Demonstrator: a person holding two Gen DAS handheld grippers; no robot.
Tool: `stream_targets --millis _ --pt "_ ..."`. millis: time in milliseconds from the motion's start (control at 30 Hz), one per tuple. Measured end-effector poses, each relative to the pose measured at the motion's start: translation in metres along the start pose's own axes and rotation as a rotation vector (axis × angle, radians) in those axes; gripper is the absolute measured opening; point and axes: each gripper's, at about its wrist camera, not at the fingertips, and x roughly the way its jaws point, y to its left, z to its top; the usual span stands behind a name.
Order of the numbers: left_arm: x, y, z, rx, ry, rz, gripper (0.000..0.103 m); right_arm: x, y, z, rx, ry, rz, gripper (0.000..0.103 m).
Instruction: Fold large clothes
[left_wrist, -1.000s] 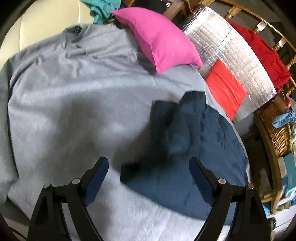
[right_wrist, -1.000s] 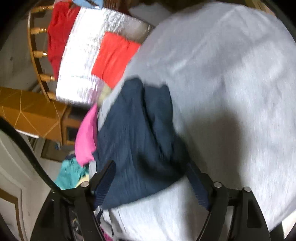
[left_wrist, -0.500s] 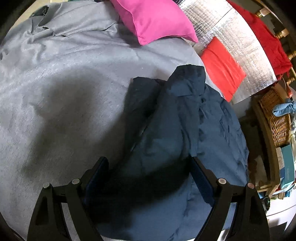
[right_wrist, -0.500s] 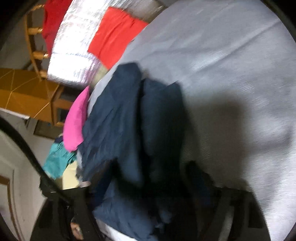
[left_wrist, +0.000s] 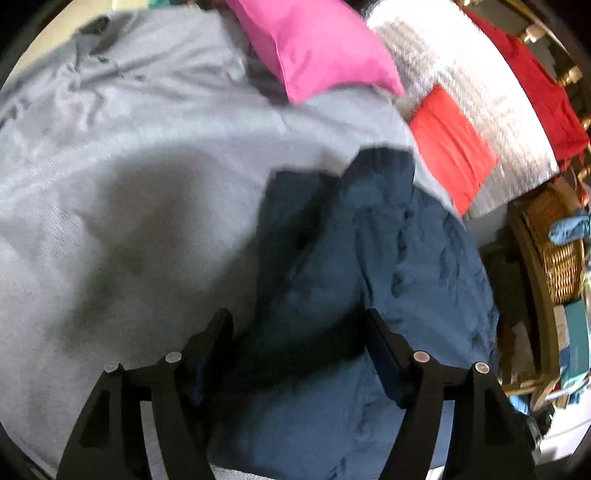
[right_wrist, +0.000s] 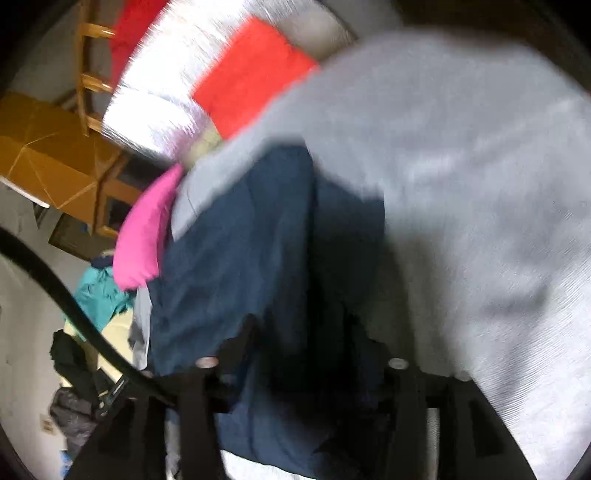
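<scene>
Garment: navy garment (left_wrist: 369, 258) is lying bunched on the grey sheet (left_wrist: 129, 184), toward its edge nearest the red cloth (left_wrist: 450, 147).
Progress: folding is looking barely begun; one layer is lapping over another, but no neat edges are showing, so most of the folding is remaining, by this reading.
Left gripper (left_wrist: 299, 347): jaws are closing around a dark hump of the garment; whether the pads are pressing yet cannot be told.
Right gripper (right_wrist: 303, 354): jaws are opening, with navy cloth between them; the blur is hiding any contact.
Left view only: wicker basket (left_wrist: 557, 236) is showing beyond the bed.
Right view only: teal clothing (right_wrist: 99, 291) is lying below the pink pillow (right_wrist: 144, 236).
</scene>
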Motion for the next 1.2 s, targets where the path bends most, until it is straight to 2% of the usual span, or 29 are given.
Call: stream_targets --millis 33,100,167,267,500,567,633,767,800,867,900,933,967,1033,1100,1133,1200 --pt "-0.007 -0.003 0.004 0.013 -0.042 0.010 0.073 -0.010 0.005 0.005 -0.033 -0.055 -0.010 0.080" --pt "-0.013 -0.013 0.013 0.055 -0.105 0.029 0.079 -0.021 0.013 0.016 -0.071 -0.131 -0.033 0.085" --pt "-0.008 -0.022 0.024 0.096 -0.108 0.023 0.081 -0.015 0.013 0.035 -0.046 -0.141 -0.012 0.085" --pt "0.007 -0.031 0.041 0.120 -0.078 0.016 0.081 0.011 0.008 0.060 0.025 -0.107 0.027 0.085" --pt "0.050 -0.054 0.083 0.115 -0.016 -0.007 0.081 0.082 -0.005 0.100 0.061 0.008 -0.035 0.085" --pt "0.063 -0.057 0.089 0.100 0.015 -0.014 0.081 0.096 -0.010 0.106 0.074 0.042 -0.041 0.085" --pt "0.080 -0.059 0.094 0.104 0.061 0.014 0.081 0.111 -0.016 0.110 0.097 0.076 -0.048 0.085" --pt "0.097 -0.054 0.098 0.066 0.088 0.040 0.081 0.125 -0.025 0.107 0.112 0.111 -0.041 0.084" --pt "0.101 -0.052 0.099 0.055 0.095 0.042 0.081 0.127 -0.025 0.106 0.104 0.106 -0.039 0.083" --pt "0.106 -0.049 0.100 0.041 0.090 0.035 0.081 0.128 -0.021 0.106 0.077 0.104 -0.026 0.063" --pt "0.107 -0.049 0.100 0.038 0.088 0.032 0.078 0.130 -0.021 0.107 0.077 0.110 -0.005 0.051" --pt "0.107 -0.049 0.100 0.038 0.082 0.024 0.071 0.131 -0.019 0.106 0.072 0.110 0.006 0.047" --pt "0.108 -0.049 0.099 0.035 0.085 -0.020 0.048 0.132 -0.016 0.105 0.053 0.105 -0.006 0.042" --pt "0.110 -0.051 0.101 0.018 0.084 -0.063 0.038 0.130 -0.007 0.106 0.022 0.093 -0.021 0.036" --pt "0.102 -0.053 0.102 0.027 0.061 -0.120 0.022 0.123 0.001 0.109 0.001 0.064 -0.015 0.030" --pt "0.097 -0.054 0.103 0.021 0.047 -0.155 0.021 0.117 0.007 0.110 -0.018 0.035 -0.003 0.028" --pt "0.088 -0.055 0.106 0.022 0.012 -0.170 0.021 0.106 0.014 0.111 -0.038 -0.022 0.010 0.027"
